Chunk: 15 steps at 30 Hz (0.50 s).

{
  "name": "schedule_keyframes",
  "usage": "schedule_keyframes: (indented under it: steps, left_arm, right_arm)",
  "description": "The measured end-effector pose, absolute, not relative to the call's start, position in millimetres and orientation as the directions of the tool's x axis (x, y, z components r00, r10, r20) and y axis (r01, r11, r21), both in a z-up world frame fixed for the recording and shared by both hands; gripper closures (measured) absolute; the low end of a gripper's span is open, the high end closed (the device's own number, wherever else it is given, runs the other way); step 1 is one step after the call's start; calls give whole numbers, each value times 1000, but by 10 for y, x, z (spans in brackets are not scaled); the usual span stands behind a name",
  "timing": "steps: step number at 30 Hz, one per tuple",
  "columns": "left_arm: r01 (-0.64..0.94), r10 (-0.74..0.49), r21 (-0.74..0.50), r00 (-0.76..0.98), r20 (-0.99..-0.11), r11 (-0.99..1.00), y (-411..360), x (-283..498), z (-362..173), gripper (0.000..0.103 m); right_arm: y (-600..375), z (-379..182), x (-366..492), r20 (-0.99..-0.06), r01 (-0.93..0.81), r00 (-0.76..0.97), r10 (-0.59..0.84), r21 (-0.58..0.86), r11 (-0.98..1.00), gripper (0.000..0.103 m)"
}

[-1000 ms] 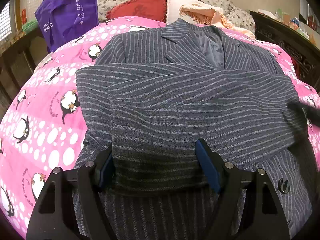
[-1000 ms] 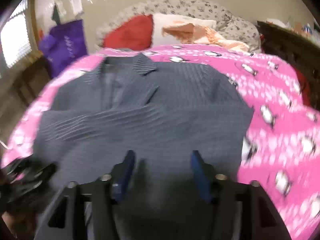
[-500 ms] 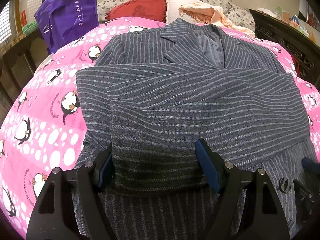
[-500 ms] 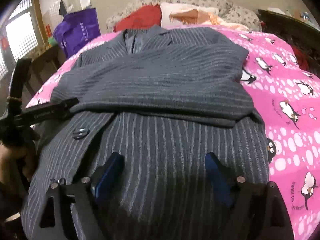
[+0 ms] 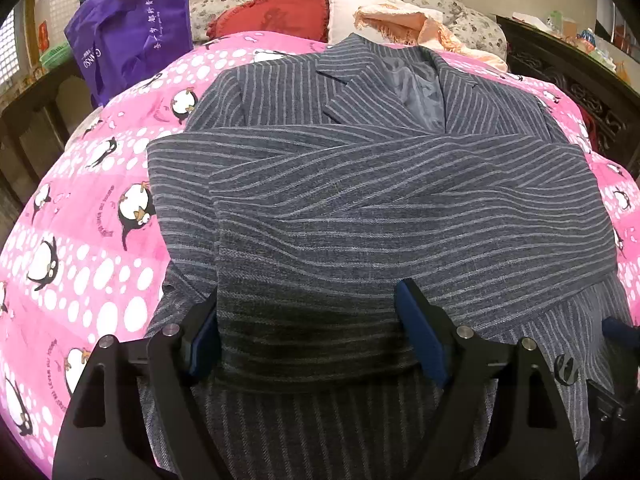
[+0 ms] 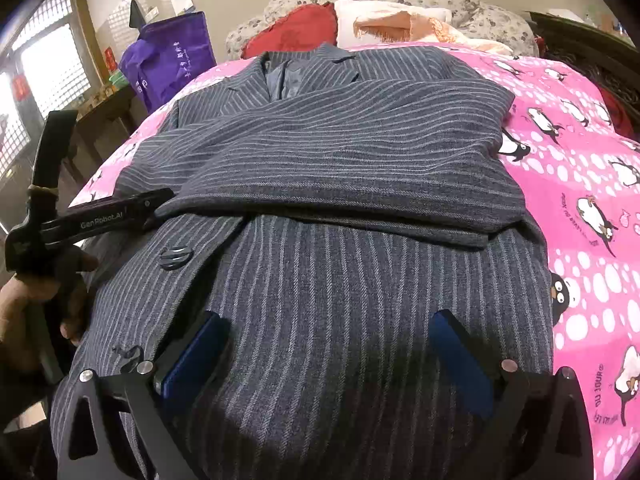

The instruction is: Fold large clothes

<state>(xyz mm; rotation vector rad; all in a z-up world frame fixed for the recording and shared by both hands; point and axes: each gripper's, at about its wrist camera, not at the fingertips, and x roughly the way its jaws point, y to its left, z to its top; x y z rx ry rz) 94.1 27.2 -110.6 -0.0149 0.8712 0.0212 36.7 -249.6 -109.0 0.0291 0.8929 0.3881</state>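
A grey pinstriped suit jacket point(image 5: 380, 200) lies face up on the pink penguin bedspread point(image 5: 88, 216), collar at the far end, both sleeves folded across the chest. My left gripper point(image 5: 308, 336) is open and empty, just above the jacket's lower left part by the folded sleeve's edge. My right gripper point(image 6: 328, 364) is open and empty over the jacket point(image 6: 340, 168) near its lower hem. The left gripper point(image 6: 96, 220) also shows in the right wrist view at the left, held by a hand. A dark button point(image 6: 176, 256) sits on the jacket front.
A purple bag point(image 5: 132, 36) stands at the far left of the bed. A red heart cushion point(image 5: 276, 12), a white pillow and a peach cloth point(image 5: 404, 24) lie at the head. Dark carved wooden furniture point(image 5: 580, 84) borders the right side.
The right gripper has dropped from over the folded sleeves toward the jacket's lower hem and settled there. The left gripper has barely moved.
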Motion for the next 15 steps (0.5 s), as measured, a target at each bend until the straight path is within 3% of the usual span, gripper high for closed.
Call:
schedule_keyframes:
  steps: [15]
  left_arm:
    - [-20,1,-16,644,-765,1000,279,946,-1116,20]
  right_arm:
    - [-2468,-1091,392,-761,-309,566,319,163,937,0]
